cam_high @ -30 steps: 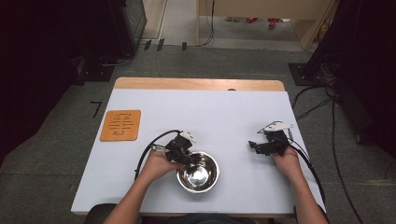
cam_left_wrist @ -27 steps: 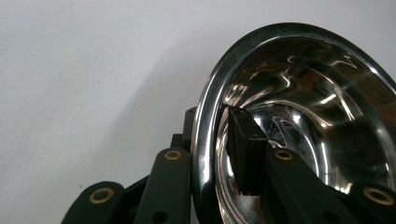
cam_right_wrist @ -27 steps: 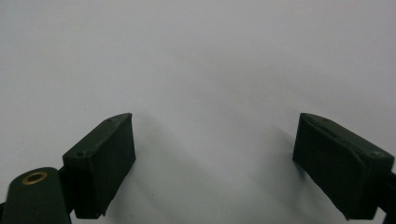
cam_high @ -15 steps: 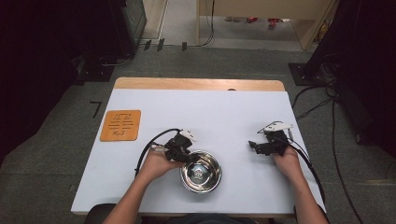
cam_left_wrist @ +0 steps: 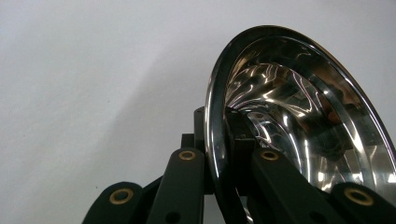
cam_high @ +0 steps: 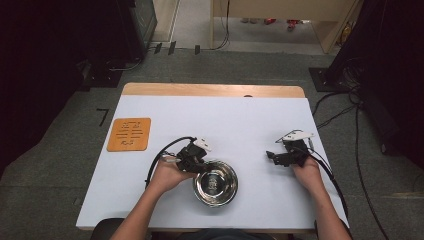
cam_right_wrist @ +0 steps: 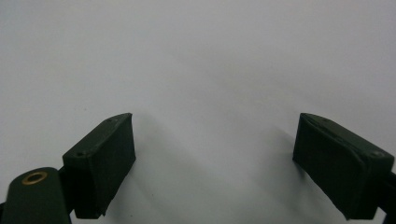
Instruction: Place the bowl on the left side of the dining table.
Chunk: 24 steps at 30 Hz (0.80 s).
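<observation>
High view overhead facing forward-down, gripper views close along tongs (sharing table (cam_high: 240,120))

— What do the tongs look like?
— The left tongs (cam_high: 196,161) and right tongs (cam_high: 274,156) are black, each topped with a pale three-cornered plate and trailing a black cable.
— Any detail up close?
— Brass-coloured rivets at the links; the forearms are bare.

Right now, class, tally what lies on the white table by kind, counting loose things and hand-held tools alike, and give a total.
Steel bowl: 1
Orange slotted mat: 1
Hand-held grippers: 2, the left gripper with its jaws shut on the bowl's rim, the right gripper with its jaws open
Total: 4
</observation>
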Each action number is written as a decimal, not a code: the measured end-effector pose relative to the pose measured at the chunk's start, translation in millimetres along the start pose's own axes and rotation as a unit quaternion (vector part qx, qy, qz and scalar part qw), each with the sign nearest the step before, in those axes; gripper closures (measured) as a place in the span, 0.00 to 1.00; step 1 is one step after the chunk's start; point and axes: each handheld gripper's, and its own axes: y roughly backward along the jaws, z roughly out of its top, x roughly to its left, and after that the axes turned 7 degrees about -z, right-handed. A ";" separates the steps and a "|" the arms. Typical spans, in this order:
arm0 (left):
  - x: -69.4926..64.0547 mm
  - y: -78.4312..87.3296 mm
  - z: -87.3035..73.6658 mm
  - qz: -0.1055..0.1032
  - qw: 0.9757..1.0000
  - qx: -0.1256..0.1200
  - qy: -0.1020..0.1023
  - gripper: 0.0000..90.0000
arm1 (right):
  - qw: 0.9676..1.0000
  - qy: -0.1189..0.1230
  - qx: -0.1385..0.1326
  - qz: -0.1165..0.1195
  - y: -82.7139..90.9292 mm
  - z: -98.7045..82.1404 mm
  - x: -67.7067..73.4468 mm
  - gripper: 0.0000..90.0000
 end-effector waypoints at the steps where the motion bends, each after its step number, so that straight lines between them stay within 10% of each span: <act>1: -0.1 1.0 0.3 0.000 1.000 0.002 -0.003 0.97 | 1.000 0.000 0.000 0.000 0.0 0.0 0.0 0.14; 24: 2.4 18.5 7.3 0.023 0.999 -0.032 -0.007 0.97 | 1.000 0.001 0.000 0.000 -0.1 -0.1 -0.3 0.14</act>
